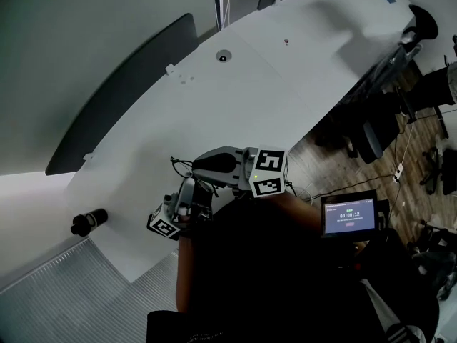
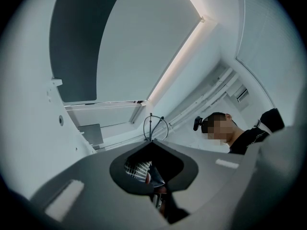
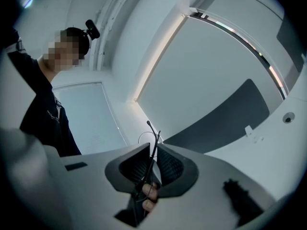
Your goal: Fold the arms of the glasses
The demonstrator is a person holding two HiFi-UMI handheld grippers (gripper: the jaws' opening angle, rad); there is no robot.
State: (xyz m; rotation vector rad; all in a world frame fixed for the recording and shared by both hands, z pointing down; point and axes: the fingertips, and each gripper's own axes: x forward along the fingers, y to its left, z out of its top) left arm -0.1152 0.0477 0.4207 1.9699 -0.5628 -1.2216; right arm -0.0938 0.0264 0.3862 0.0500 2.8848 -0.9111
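Over the worktop (image 1: 214, 98): glasses (image 1: 183, 167) are held aloft.
Left tongs (image 2: 151, 142): clamped shut on the frame (image 2: 156, 127).
Right tongs (image 3: 155, 146): clamped shut on one arm (image 3: 153, 137).

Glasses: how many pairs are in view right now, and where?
1. The glasses are held up over the near edge of the table, the left gripper pinching the frame and the right gripper on one arm. Another pair could be hidden behind the person's body.
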